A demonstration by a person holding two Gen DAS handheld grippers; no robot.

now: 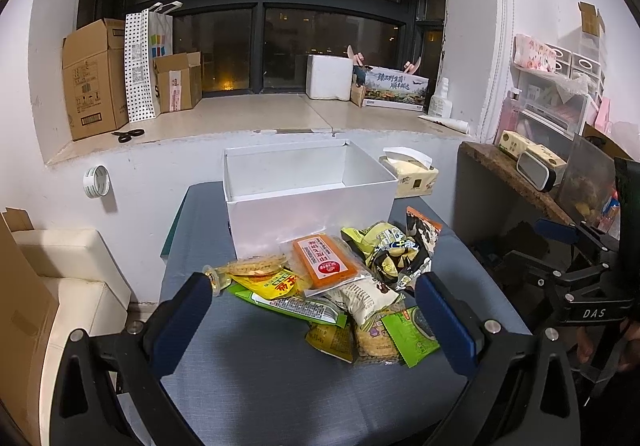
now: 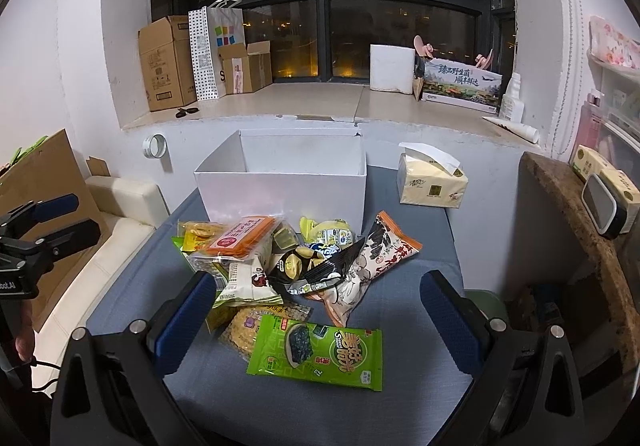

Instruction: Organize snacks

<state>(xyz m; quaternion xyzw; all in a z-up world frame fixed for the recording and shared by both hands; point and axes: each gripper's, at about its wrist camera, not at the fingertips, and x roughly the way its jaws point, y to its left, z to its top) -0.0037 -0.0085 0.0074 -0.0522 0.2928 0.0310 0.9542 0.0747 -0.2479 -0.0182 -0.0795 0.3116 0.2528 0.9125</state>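
A pile of snack packets (image 1: 344, 282) (image 2: 288, 266) lies on the blue-grey table (image 1: 260, 386), in front of an open white box (image 1: 304, 185) (image 2: 280, 177) whose visible inside looks bare. An orange packet (image 1: 326, 260) (image 2: 244, 238) tops the pile. A green seaweed packet (image 2: 320, 352) (image 1: 410, 336) lies nearest. My left gripper (image 1: 314, 298) hovers open over the pile's near side, nothing between its fingers. My right gripper (image 2: 316, 306) is open too, above the green seaweed packet. Each gripper shows at the other view's edge.
A tissue pack (image 1: 412, 175) (image 2: 432, 181) sits right of the box. A cream sofa (image 1: 68, 286) stands left of the table, a dark side table (image 1: 516, 181) to the right. The windowsill (image 1: 260, 117) behind holds cardboard boxes, bags and scissors.
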